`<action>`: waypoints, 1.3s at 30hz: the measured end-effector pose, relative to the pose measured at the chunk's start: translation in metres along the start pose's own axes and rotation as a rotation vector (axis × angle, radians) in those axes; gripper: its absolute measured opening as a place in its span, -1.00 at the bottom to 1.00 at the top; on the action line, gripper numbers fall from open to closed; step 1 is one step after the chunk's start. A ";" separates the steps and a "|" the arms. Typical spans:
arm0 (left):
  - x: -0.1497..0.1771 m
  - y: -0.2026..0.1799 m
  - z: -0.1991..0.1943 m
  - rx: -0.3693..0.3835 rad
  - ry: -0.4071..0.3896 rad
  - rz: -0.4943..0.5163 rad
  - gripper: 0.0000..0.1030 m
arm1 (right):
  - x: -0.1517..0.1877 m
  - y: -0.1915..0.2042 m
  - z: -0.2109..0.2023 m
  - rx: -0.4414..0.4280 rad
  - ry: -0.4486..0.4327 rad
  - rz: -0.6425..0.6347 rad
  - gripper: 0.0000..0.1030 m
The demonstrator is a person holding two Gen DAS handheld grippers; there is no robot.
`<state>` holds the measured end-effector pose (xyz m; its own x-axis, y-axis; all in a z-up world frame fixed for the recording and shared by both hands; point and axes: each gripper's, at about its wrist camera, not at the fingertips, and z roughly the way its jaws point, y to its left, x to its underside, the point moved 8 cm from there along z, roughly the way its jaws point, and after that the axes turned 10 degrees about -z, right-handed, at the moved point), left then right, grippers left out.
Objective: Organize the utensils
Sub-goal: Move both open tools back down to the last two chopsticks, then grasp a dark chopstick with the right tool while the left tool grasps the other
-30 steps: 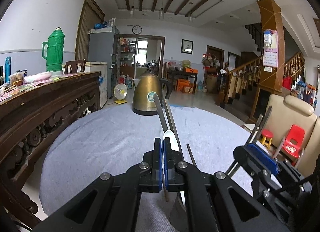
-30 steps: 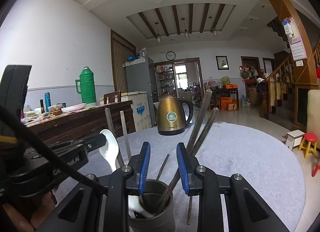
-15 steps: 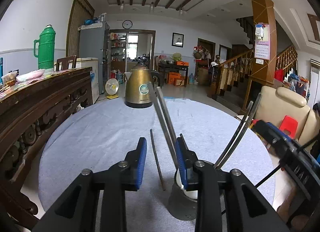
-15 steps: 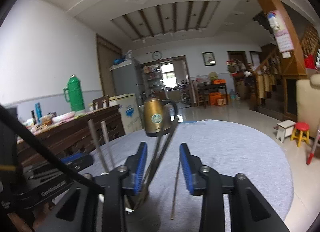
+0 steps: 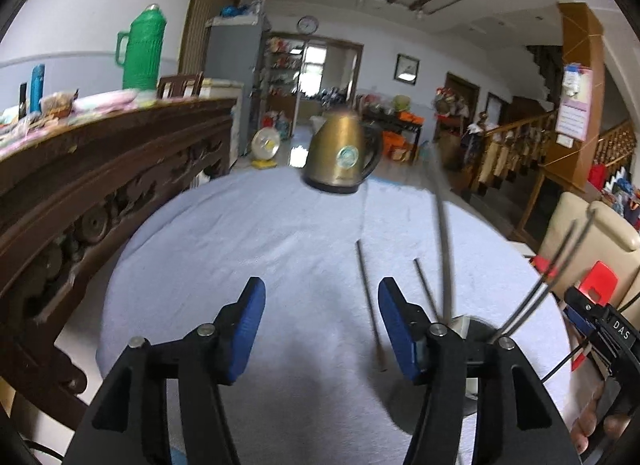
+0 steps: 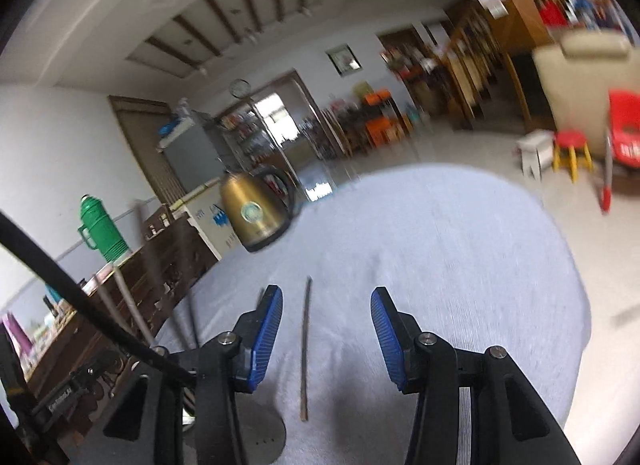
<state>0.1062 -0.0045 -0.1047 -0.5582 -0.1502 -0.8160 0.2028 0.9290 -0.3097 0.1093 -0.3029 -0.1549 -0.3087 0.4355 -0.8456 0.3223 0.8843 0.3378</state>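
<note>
Both grippers are open and empty over a round table point(image 5: 248, 241) with a light blue cloth. My left gripper point(image 5: 322, 325) hovers left of a dark metal utensil cup point(image 5: 476, 329) that holds a white spoon and several chopsticks point(image 5: 444, 249). One loose chopstick point(image 5: 370, 305) lies flat on the cloth between the left gripper's fingers and the cup. In the right wrist view my right gripper point(image 6: 326, 331) stands over that same chopstick point(image 6: 306, 349), and the cup point(image 6: 256, 431) sits at its lower left, partly hidden by the left finger.
A gold electric kettle point(image 5: 340, 157) stands at the table's far edge; it also shows in the right wrist view point(image 6: 254, 213). A carved dark wooden sideboard point(image 5: 92, 177) with a green thermos point(image 5: 140, 53) runs along the left. A beige chair point(image 5: 588, 241) and red stools stand to the right.
My left gripper let go of the white spoon into the cup, opened wide and moved left. My right gripper opened wider and drew back from the cup, swinging right over the loose chopstick.
</note>
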 end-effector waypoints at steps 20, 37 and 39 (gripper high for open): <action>0.026 0.028 0.031 -0.189 0.162 0.054 0.26 | 0.022 -0.022 0.023 0.000 0.148 0.092 -0.05; 0.034 0.052 0.056 -0.267 0.245 0.034 0.26 | 0.028 -0.017 0.044 0.008 0.209 0.101 -0.05; 0.036 0.054 0.059 -0.270 0.255 0.034 0.26 | 0.029 -0.018 0.046 0.010 0.217 0.105 -0.05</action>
<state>0.1447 0.0200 -0.1791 -0.7441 -0.0603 -0.6654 0.0241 0.9928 -0.1169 0.1360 -0.3136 -0.2047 -0.4580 0.5515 -0.6972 0.3709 0.8313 0.4140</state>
